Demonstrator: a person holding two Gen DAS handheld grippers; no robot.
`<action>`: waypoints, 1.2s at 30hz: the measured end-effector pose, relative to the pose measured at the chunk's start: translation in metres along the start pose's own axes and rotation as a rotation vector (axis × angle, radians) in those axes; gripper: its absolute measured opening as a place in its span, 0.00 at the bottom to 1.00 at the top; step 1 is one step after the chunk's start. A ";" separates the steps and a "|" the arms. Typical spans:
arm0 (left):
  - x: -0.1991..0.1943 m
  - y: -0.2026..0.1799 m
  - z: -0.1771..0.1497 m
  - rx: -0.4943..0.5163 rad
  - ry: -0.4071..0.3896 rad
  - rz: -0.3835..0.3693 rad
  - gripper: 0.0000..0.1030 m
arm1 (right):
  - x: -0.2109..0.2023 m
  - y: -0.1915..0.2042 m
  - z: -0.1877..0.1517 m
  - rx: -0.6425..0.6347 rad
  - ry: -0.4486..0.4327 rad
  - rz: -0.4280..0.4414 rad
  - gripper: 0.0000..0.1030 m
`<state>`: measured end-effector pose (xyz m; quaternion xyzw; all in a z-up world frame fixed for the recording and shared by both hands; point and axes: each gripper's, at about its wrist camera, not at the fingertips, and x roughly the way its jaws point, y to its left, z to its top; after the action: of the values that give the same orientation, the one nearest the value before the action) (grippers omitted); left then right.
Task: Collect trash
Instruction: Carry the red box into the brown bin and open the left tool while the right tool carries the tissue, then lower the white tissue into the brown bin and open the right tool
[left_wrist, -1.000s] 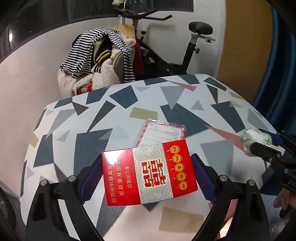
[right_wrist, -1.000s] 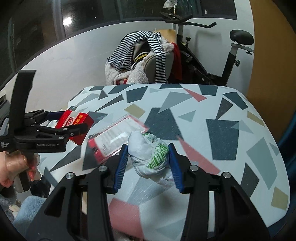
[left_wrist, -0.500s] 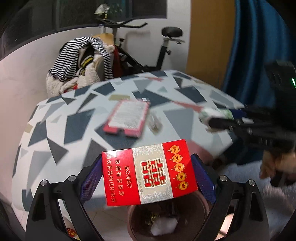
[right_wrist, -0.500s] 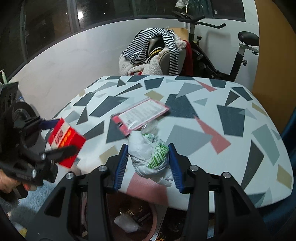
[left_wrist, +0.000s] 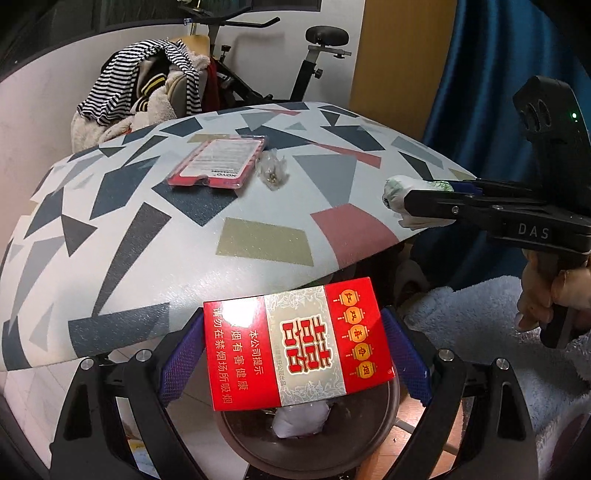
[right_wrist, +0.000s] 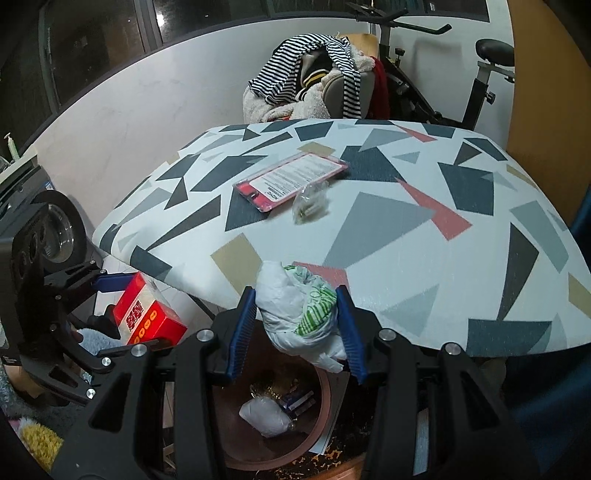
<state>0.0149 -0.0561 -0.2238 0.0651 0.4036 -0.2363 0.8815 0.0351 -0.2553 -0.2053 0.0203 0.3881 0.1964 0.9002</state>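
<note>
Holding a red cigarette box clamped between the jaws of the left gripper and a crumpled plastic bag clamped between the jaws of the right gripper, both just off the near edge of the surface, over a brown trash bin on the floor already containing some waste. Remaining to be released into the bin, judging by position: both held items. Still lying toward the far edge of the surface: a pink blister pack and, just beside it, a small clear wrapper.
</note>
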 end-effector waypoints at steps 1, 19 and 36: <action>0.001 0.000 -0.001 -0.002 0.001 -0.002 0.87 | 0.000 -0.001 -0.001 0.003 0.002 -0.001 0.44; -0.029 0.022 0.013 -0.104 -0.092 0.064 0.92 | 0.012 0.009 -0.010 -0.005 0.047 0.026 0.44; -0.069 0.054 -0.003 -0.242 -0.155 0.225 0.93 | 0.049 0.057 -0.045 -0.080 0.188 0.083 0.44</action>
<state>-0.0005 0.0175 -0.1790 -0.0148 0.3502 -0.0901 0.9322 0.0147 -0.1901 -0.2602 -0.0183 0.4616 0.2498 0.8510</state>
